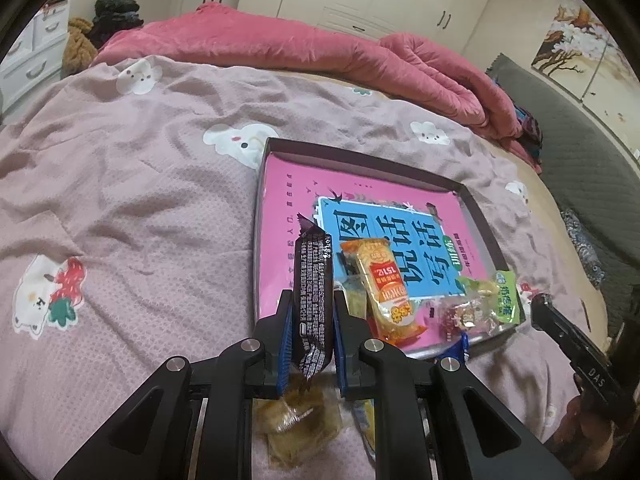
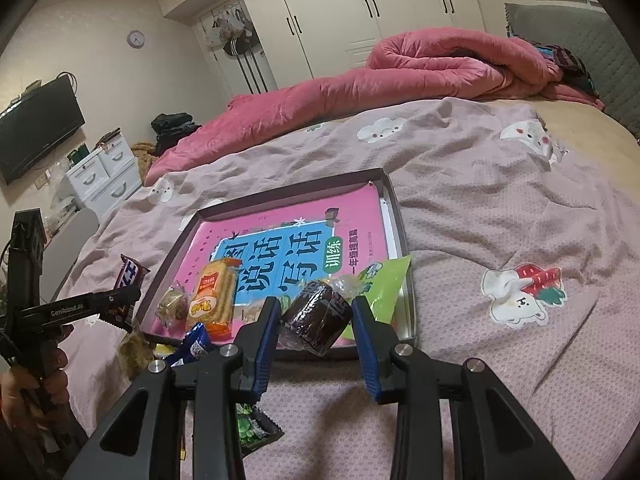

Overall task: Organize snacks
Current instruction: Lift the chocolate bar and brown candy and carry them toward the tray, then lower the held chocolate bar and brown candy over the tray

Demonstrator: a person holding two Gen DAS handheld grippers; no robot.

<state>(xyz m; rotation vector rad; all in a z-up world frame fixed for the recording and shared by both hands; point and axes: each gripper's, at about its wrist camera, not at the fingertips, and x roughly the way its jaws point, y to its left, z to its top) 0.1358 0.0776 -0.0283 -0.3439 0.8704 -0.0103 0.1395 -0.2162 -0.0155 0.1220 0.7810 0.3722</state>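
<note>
Task partly done. The shallow tray [image 1: 486, 236], lying on the bedspread [image 1: 120, 184] at centre-right of the left wrist view, already holds an orange biscuit pack [image 1: 386, 292], a green packet [image 1: 506, 298] and a reddish clear-wrapped sweet [image 1: 464, 316], all crowded at its near edge; the far part of the tray is bare. The left gripper [image 1: 313, 300] is pinched on a dark chocolate bar [image 1: 312, 280], held upright at lower centre, just outside the tray's left wall, not yet placed. In the right wrist view the right gripper [image 2: 316, 312] has a dark round wrapped snack [image 2: 318, 318] between its jaws over the tray's near edge; pad contact cannot be told. Left outside: a brownish clear packet [image 1: 296, 420] at bottom centre, a blue wrapper [image 2: 196, 342] and a green-patterned packet [image 2: 252, 428] near the bottom. Judgement: roughly halfway.
</note>
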